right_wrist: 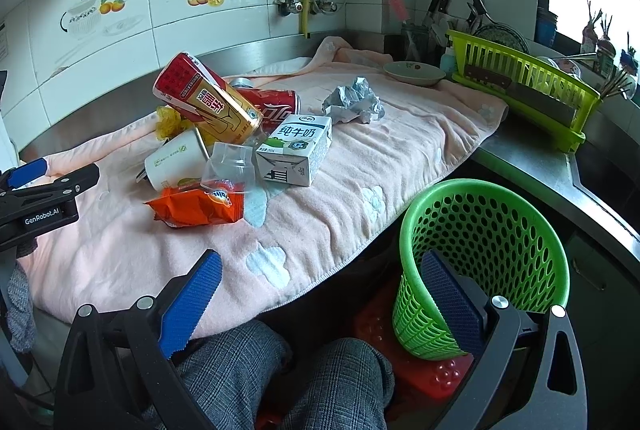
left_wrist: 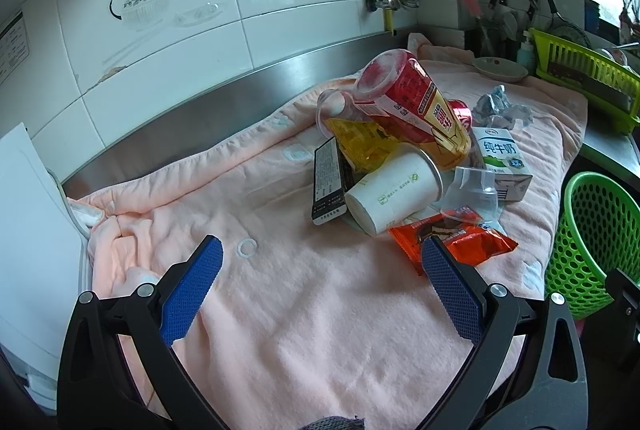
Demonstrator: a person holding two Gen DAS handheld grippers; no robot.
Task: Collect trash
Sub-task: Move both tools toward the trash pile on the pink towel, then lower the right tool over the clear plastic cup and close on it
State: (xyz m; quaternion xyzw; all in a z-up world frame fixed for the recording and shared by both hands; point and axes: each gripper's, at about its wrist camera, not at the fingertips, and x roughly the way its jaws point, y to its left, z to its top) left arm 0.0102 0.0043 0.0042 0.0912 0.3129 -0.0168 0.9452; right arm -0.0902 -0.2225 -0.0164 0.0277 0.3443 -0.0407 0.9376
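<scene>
We are holding both the left gripper and right gripper wide apart while the trash pile of shiny cans, cups and crinkly wrappers is sitting on the soft pink towel beside the green holey basket.

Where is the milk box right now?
The milk box lies on the pink towel, right of the clear plastic cup and in front of the red cola can.
</scene>
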